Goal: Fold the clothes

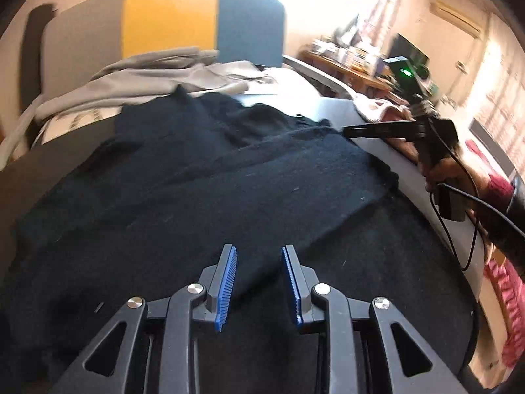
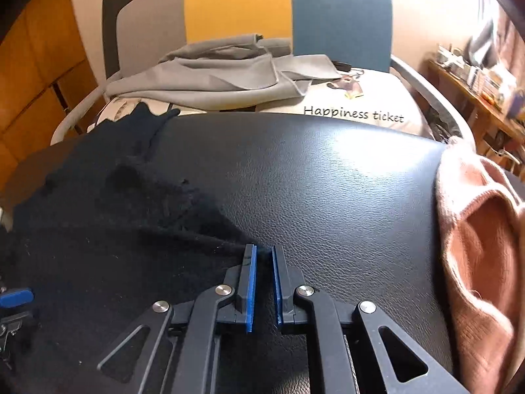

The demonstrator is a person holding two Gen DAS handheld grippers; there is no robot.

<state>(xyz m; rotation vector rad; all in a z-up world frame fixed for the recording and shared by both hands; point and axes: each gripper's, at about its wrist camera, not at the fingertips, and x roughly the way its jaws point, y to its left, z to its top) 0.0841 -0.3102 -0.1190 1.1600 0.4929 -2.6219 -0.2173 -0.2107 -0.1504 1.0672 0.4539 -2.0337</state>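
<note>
Black sweater [image 1: 203, 177]: spread over my black leather table [image 2: 328, 177], partly folded, one edge running diagonally.
Left gripper [image 1: 258, 252]: jaws parted wide, holding nothing, poised over the sweater's near edge.
Right gripper [image 2: 262, 252]: jaws nearly together, pinching a corner of the black sweater between the blue pads [image 2: 251, 282].
Grey garment [image 2: 213, 72]: heaped on the bed beyond the table.
Pink sweater [image 2: 479, 229]: bunched at the table's right edge.

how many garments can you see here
3: black sweater spread on the dark surface, grey garment behind on the bed, pink knit at the right edge. More may be hidden.
</note>
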